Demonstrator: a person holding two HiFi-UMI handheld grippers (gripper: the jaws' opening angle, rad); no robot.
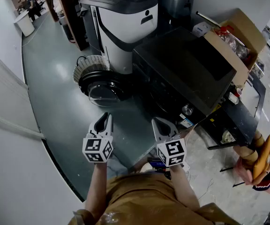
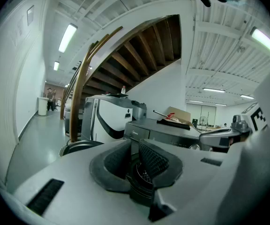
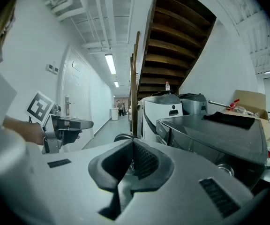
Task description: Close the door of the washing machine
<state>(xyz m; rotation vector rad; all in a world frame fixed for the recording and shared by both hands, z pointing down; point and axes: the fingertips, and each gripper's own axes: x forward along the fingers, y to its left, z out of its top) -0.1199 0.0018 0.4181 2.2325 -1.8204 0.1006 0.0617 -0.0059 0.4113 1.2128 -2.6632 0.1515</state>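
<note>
Left gripper [image 1: 105,116]: jaws together, nothing between them. Right gripper [image 1: 158,122]: jaws together, also empty. Both are held side by side, pointing slightly downward, short of the door and not touching it.

The door [image 1: 101,89] stands swung open at 12 o'clock from the left gripper. It is a dark round ring with a glass centre, low over the floor [image 1: 55,78]. The washing machine [image 1: 186,69], a dark box, sits at 1 o'clock from the right gripper, its front turned toward the person.

Handling, as judged: the door is rigid, moderately heavy and swings on 1 hinge. The glass is smooth and probably slippery. Contact the ring at the edge farthest from the machine body, push with closed jaws, and finish firmly so the latch catches.

Farther off, a white appliance [image 1: 125,27] stands at 12 o'clock and a cardboard box [image 1: 240,32] at 2 o'clock
</note>
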